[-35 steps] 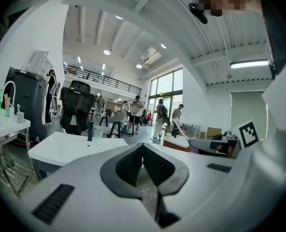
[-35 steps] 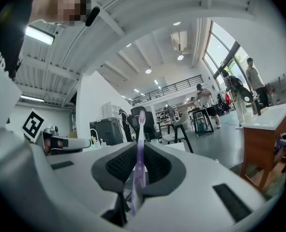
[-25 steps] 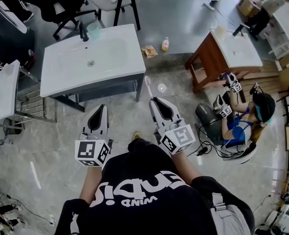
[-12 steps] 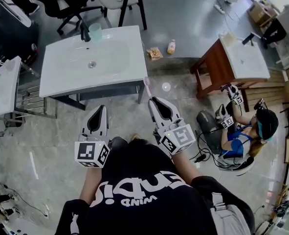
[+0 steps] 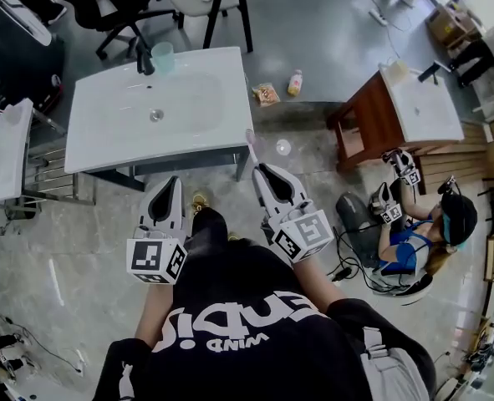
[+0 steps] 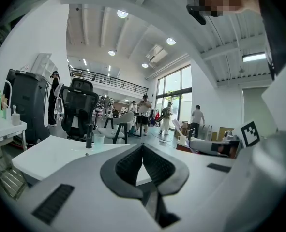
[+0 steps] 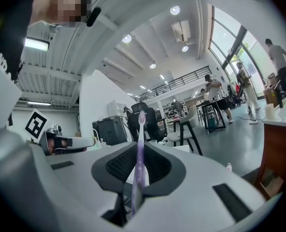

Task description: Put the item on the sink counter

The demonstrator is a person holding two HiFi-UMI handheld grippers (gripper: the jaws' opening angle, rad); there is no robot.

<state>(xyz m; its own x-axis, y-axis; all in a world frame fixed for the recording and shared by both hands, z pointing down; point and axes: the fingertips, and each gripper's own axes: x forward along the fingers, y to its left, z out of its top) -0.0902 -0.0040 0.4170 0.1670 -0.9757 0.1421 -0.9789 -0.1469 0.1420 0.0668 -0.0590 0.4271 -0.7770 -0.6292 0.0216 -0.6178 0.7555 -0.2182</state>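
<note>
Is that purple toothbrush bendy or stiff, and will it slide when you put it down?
Probably stiff: the toothbrush sticks straight out of the right gripper without drooping. It looks thin, so likely light. Being slim and smooth-looking, it might slide on the glossy sink counter.

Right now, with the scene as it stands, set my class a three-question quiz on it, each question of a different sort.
1. True or false: the right claw is clamped on a purple toothbrush.
2. What stands beside the tap on the sink counter? A: a cup; B: a plate; C: a kettle.
3. Fill the gap: the left claw is closed and holds ____.

Key: 1 true; 2 A; 3 nothing.
</note>
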